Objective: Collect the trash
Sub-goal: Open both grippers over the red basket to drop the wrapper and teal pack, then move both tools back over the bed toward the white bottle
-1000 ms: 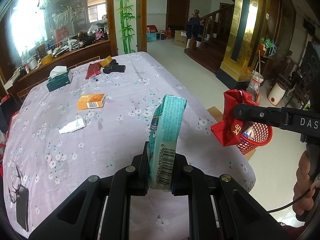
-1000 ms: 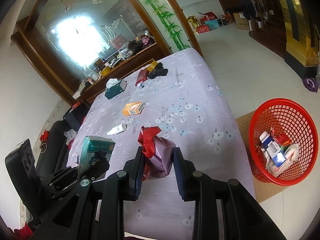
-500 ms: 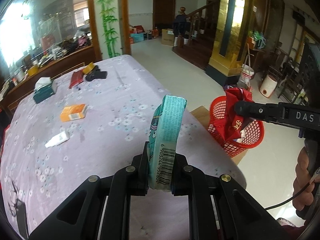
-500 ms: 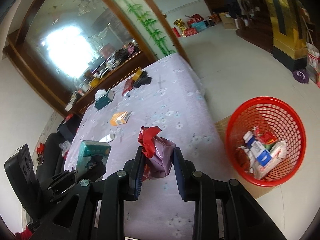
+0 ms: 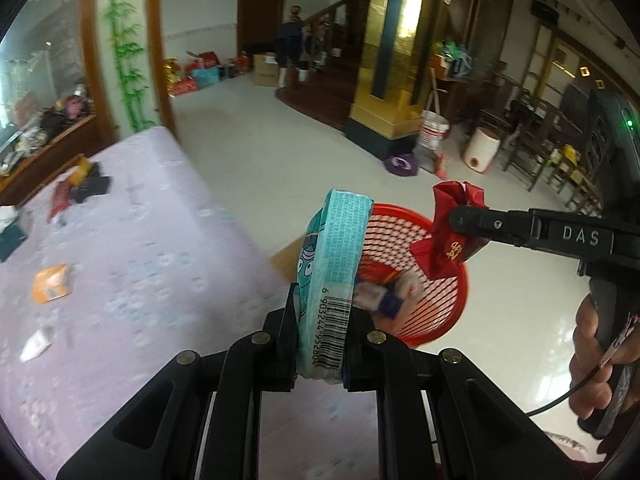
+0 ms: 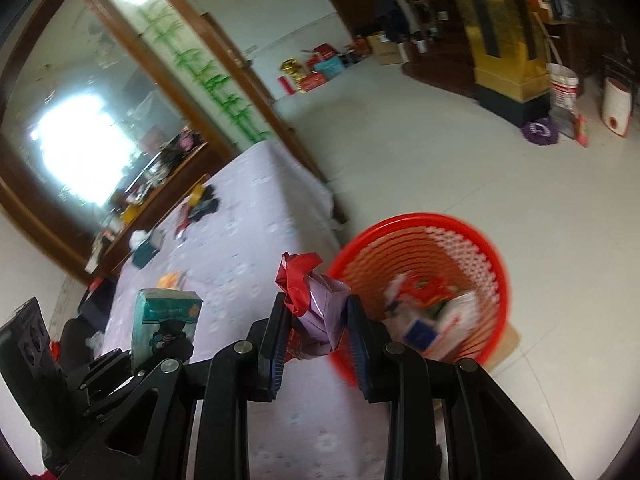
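My left gripper is shut on a flattened teal packet with a barcode, held upright at the table's right edge; the same teal packet appears low on the left in the right wrist view. My right gripper is shut on a crumpled red and lilac wrapper. From the left wrist view that red wrapper hangs above the red mesh basket. The basket stands on the floor beside the table and holds several pieces of trash.
On the lilac flowered tablecloth lie an orange box, a white tube, a teal tissue box and dark items at the far end. A person stands far back. A hand grips the right handle.
Both grippers have swung right, away from the table's middle toward the red basket, keeping their loads. The basket now sits close in front of both, and the red wrapper hangs over it.
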